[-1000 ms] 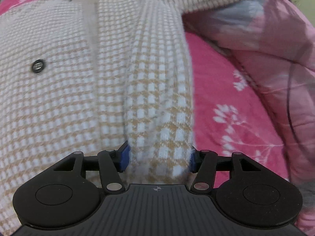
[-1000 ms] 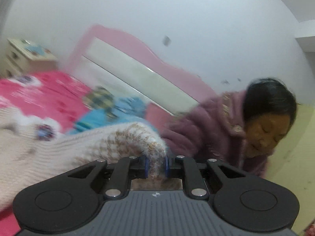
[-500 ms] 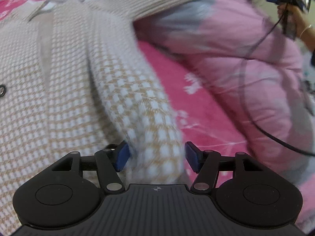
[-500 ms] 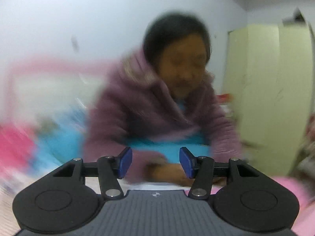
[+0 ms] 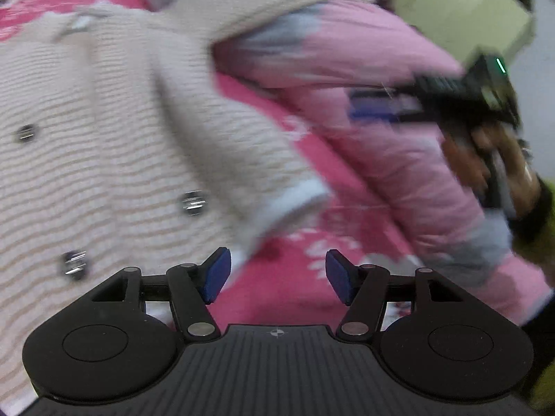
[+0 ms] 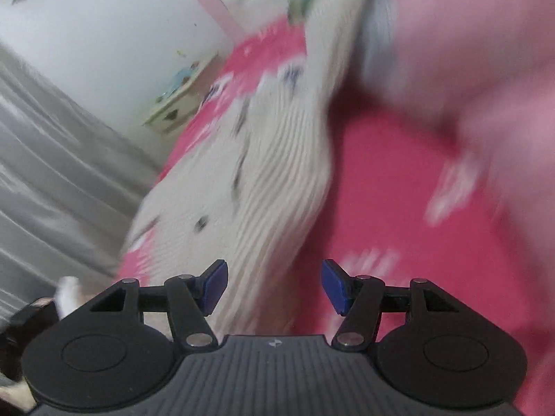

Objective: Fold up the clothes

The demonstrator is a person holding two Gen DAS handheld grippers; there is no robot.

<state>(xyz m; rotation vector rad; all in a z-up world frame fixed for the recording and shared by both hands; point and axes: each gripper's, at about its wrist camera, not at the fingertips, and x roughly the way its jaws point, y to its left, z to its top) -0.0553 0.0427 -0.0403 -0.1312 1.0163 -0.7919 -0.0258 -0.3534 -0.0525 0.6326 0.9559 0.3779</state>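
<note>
Both claws, left (image 5: pixel 275 275) and right (image 6: pixel 274 284), gape empty above pink bedspread (image 6: pixel 381 187) by a white wall (image 6: pixel 104 34)

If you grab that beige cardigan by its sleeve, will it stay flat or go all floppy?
Probably floppy: the cardigan is soft knit, and its sleeve already lies in a bend across the bed. It looks thick, so perhaps a bit heavy when lifted. The ribbed wool likely grips well rather than slipping.
</note>
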